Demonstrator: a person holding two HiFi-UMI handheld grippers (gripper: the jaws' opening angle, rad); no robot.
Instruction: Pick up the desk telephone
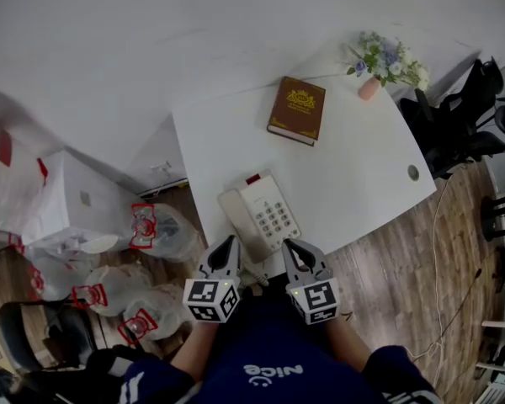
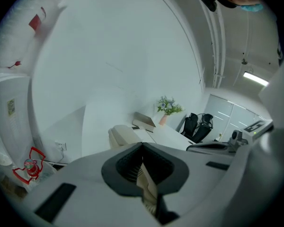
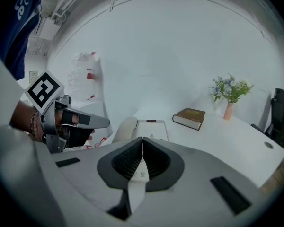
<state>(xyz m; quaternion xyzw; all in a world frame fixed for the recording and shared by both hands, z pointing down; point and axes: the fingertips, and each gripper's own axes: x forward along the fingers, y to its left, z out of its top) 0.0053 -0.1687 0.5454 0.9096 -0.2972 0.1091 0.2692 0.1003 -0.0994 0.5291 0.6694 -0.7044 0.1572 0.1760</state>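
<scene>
we held the left tongs [image 1: 231, 241] and the right tongs [image 1: 287, 244] side by side at the near edge of the white bench [image 1: 366, 171], both pointed forward and a little down. each pair was closed tip to tip, with nothing between the pads. the desk telephone [image 1: 265, 213] lay flat on the bench by its near left corner, just beyond the tips. its handset [image 1: 236, 213] rested in the cradle on the left side, with the keypad [image 1: 275, 219] to the right. we could not tell whether either tip touched it. farther back lay a brown book [image 1: 298, 109], and at the far corner stood a small vase of flowers [image 1: 380, 61]. tied plastic bags [image 1: 156, 230] sat on the wooden floor [image 1: 387, 268] to our left.
</scene>
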